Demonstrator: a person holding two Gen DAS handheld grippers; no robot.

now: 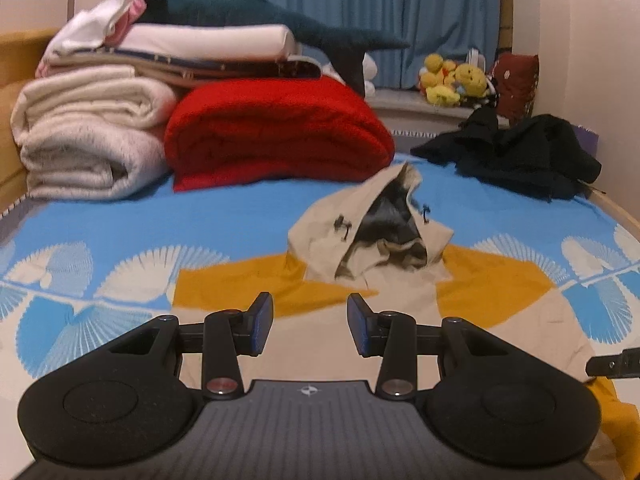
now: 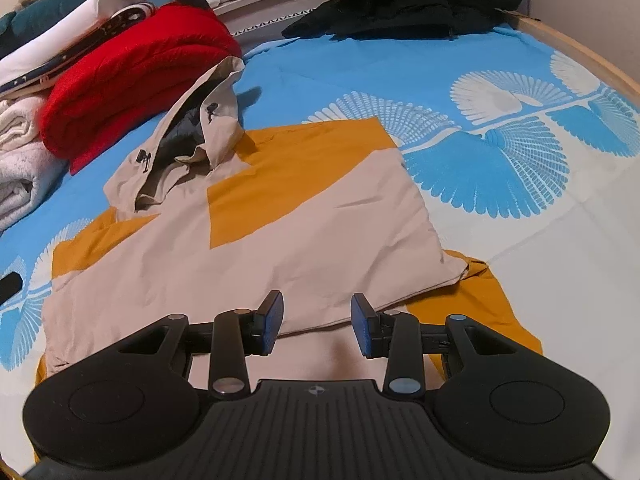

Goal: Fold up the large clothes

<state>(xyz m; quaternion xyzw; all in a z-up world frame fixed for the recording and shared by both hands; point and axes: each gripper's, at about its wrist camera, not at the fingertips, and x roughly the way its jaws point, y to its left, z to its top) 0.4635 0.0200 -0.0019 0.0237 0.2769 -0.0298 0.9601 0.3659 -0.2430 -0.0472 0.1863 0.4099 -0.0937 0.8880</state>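
A beige and mustard hooded jacket (image 2: 280, 248) lies flat on the blue patterned bed cover (image 2: 500, 152), sleeves folded in over the body. Its hood (image 1: 320, 240) stands up at the far end, showing the dark lining. My left gripper (image 1: 310, 314) hovers over the jacket's near part, open, with nothing between its blue pads. My right gripper (image 2: 317, 318) hangs above the jacket's lower edge, also open and empty. A dark tip of the other gripper (image 1: 612, 364) shows at the right edge of the left wrist view.
A folded red blanket (image 1: 276, 136) and white blankets (image 1: 88, 136) are stacked at the back left, with a teal shark plush (image 1: 240, 8) on top. A heap of black clothes (image 1: 520, 152) lies at the back right. Yellow plush toys (image 1: 452, 80) sit on the windowsill.
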